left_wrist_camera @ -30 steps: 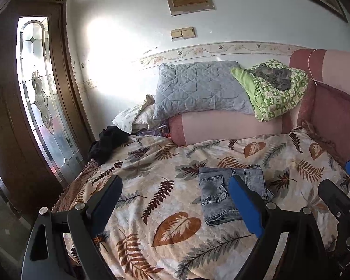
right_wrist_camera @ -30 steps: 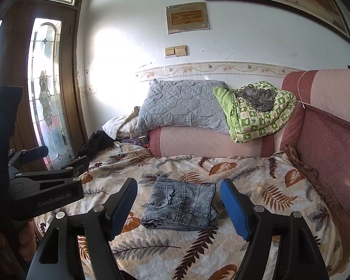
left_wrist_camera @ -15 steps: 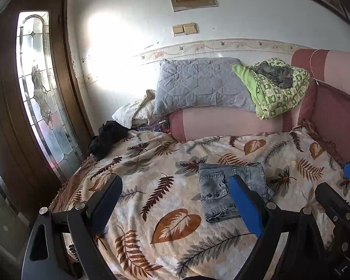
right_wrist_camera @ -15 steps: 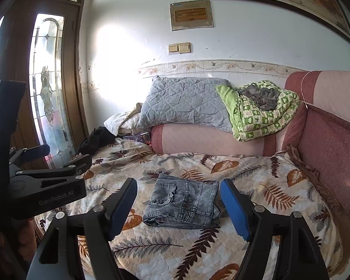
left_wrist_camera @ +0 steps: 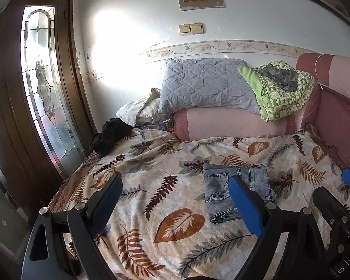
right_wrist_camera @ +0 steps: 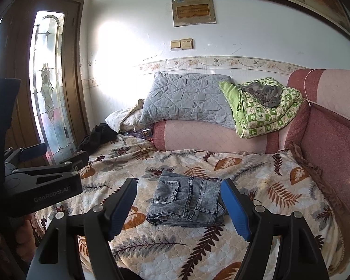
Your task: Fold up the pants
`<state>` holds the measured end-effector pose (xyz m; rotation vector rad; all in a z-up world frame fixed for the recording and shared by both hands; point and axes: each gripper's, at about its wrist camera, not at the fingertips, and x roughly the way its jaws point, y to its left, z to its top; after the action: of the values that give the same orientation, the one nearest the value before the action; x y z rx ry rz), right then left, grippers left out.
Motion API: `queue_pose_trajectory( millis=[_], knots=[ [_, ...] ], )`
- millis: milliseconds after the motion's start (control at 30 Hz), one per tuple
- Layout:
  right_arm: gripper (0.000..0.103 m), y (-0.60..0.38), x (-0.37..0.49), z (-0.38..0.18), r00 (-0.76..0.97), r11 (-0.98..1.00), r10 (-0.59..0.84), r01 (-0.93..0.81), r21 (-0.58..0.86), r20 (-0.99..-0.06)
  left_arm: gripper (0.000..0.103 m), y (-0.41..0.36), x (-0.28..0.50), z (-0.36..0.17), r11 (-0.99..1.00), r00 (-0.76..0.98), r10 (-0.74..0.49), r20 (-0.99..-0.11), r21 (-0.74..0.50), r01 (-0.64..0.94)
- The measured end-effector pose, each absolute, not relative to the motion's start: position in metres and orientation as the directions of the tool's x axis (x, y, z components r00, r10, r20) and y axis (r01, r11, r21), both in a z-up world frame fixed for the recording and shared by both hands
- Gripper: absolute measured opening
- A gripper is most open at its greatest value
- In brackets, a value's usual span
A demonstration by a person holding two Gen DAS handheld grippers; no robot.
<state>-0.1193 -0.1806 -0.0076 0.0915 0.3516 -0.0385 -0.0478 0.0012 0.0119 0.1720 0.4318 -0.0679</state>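
We see the pants (right_wrist_camera: 186,203) lying as a compact folded bundle on the leaf-print bedspread (right_wrist_camera: 268,186), at about 12 o'clock from our right gripper (right_wrist_camera: 178,207) and framed between its fingers without touching them; from our left gripper (left_wrist_camera: 175,200) the bundle sits at roughly 1 o'clock, partly behind the blue pad. Both grippers hang above the bed with jaws spread wide and nothing held. We judge the folding essentially done, so the risks lie in any further handling: a pad dragged across the top layer could peel the fold open; a pinch on one loose edge alone would lift that layer and let the rest slump; pressing down on the soft, quilted bedspread could tilt the bundle and skew its edges. The two grippers stand close side by side, and we could knock one against the other if both reach in at once.
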Motion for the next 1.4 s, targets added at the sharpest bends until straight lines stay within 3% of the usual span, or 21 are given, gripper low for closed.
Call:
queue_pose_trajectory(
  millis=[1400],
  knots=[
    [0.08, -0.162, -0.101, 0.001, 0.948, 0.998, -0.038, 0.053, 0.039, -0.317, 0.093, 0.016, -0.048, 0.016, 0.976, 0.92, -0.067, -0.387, 0.165, 0.141]
  ],
)
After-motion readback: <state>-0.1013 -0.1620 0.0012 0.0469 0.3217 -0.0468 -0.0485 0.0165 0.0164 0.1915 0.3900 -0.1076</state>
